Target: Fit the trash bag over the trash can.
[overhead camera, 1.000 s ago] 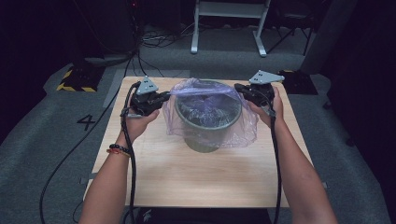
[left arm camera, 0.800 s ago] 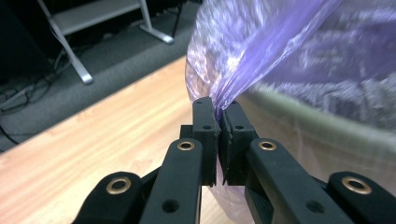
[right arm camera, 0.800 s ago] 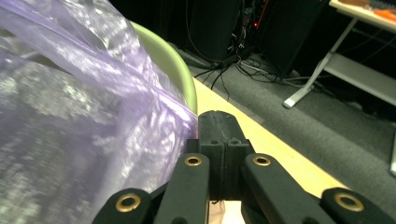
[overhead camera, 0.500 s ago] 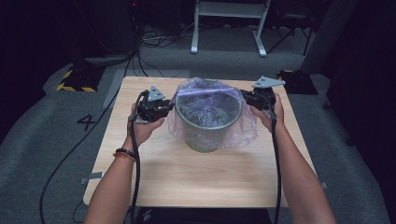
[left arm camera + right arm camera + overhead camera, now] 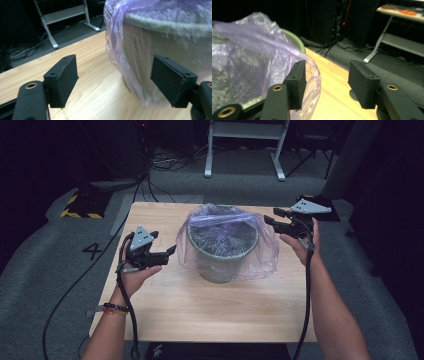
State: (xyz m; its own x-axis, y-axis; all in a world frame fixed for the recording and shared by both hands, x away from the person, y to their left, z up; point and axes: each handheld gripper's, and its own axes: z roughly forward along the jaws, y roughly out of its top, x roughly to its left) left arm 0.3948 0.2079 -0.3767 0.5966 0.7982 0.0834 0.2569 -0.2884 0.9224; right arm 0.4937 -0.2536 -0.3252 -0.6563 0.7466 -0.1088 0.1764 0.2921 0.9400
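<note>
1. The bin (image 5: 222,251) is standing upright in the middle of the table (image 5: 200,315), with the purple bag (image 5: 265,255) lining it and draping over the rim and down the outside.
2. The left gripper (image 5: 171,252) is hanging just beside the bin's lower left side; its jaws have just been opening and are standing apart with nothing between them, the bag's hem (image 5: 117,57) lying close in front.
3. The right gripper (image 5: 270,219) is hovering at the rim on the far right; its jaws have also just been opening and are holding nothing, one of them lying close against the plastic (image 5: 312,82).
4. Judging by this, the bag is being fitted, and both sides are now let go.
5. To finish well, each hand should be pulling away level and slowly, so that no jaw is snagging the thin film and lifting it off the rim.
6. Any loose fold on the near side probably needs smoothing down afterwards.
</note>
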